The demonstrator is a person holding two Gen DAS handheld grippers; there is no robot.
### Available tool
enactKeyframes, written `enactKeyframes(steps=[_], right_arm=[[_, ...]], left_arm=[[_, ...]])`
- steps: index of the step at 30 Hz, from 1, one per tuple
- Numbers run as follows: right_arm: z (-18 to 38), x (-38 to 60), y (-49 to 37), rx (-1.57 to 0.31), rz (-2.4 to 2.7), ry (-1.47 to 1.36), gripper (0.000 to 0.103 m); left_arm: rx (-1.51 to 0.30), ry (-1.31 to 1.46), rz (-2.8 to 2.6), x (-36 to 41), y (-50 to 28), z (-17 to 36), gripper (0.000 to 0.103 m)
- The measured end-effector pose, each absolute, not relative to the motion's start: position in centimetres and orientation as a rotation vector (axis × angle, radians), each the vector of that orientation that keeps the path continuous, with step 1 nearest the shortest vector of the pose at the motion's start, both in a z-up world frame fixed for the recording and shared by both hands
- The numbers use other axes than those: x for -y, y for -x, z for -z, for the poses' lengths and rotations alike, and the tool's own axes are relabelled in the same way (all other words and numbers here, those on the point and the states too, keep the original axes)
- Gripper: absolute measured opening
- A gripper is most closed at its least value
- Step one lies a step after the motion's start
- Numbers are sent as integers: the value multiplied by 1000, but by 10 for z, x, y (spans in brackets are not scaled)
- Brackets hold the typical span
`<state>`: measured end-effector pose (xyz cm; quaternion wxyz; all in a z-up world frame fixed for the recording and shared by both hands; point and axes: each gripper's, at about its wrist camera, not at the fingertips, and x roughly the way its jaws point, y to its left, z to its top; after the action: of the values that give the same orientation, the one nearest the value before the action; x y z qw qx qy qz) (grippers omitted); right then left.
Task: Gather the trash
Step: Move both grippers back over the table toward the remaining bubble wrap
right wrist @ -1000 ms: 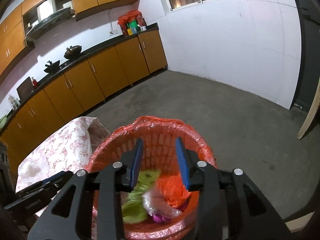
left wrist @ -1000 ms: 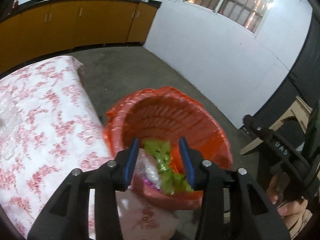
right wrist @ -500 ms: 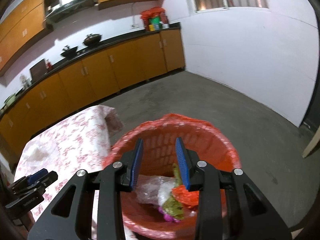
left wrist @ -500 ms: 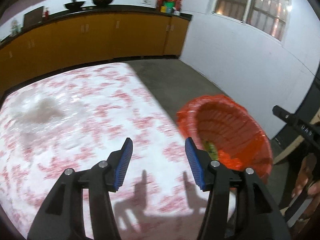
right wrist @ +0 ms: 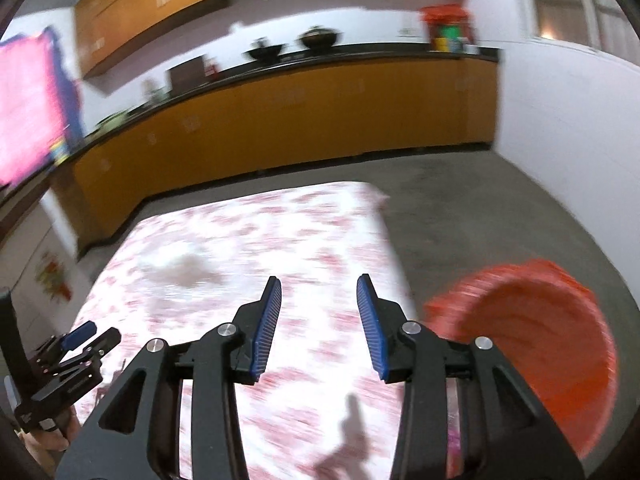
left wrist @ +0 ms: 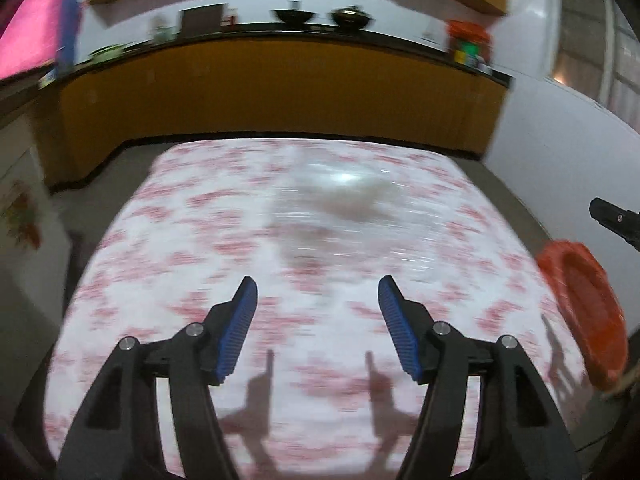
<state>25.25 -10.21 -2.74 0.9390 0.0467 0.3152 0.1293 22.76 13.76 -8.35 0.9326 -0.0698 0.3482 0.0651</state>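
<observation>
- My left gripper (left wrist: pixel 318 294) hangs over the table (left wrist: pixel 168 248), which is covered by a white cloth with a red flower print. Its jaws stand wide apart and have just been opening, with nothing between them.
- My right gripper (right wrist: pixel 319 294) is also above the table, near its right edge. Its jaws stand at a moderate gap, narrower than the left's, and have just been opening a little; nothing sits between the blue pads (right wrist: pixel 269 320).
- The orange trash basket (right wrist: pixel 536 336), lined with an orange bag, stands on the floor just beside the table's right edge. From the left camera I see only its rim at the far right (left wrist: pixel 580 308).
- Of the basket's contents I can make out only a bit of pink behind my right gripper's arm; the rest is blurred or hidden.
- A pale, shiny patch (left wrist: pixel 352 196) lies toward the far middle of the cloth; both views are too blurred for me to say what it is.
- Yellow cabinets (right wrist: pixel 320 120) under a dark counter run along the far wall.
- Shadows of my gripper fingers fall on the cloth in front of me.
</observation>
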Motion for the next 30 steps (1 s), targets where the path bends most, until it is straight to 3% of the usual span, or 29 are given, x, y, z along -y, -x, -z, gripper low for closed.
enactKeyframes(steps=[7,19,20,22,24,30], right_arm=[[39,7,-290,-671,-446,-37,41],[71,-55,-347,-745,-508,-62,41],[73,-60,-351,-746,-504,-59,42],[75,-63,-354,-735,-494,-55,60],[77,-65,-358,-725,-485,-47,68],[93,-72,-366,-773,-475,13,68]], left_arm=[[-687,222,-268,-204,-216,86,65],[-651,290,-360,-255,-215,87,66],[-652,296,-360,-257,-215,88,66],[-657,306,-359,-259,-218,91,66],[-661,309,-356,-260,-220,93,66],[-674,311,-340,-258,-225,98,66]])
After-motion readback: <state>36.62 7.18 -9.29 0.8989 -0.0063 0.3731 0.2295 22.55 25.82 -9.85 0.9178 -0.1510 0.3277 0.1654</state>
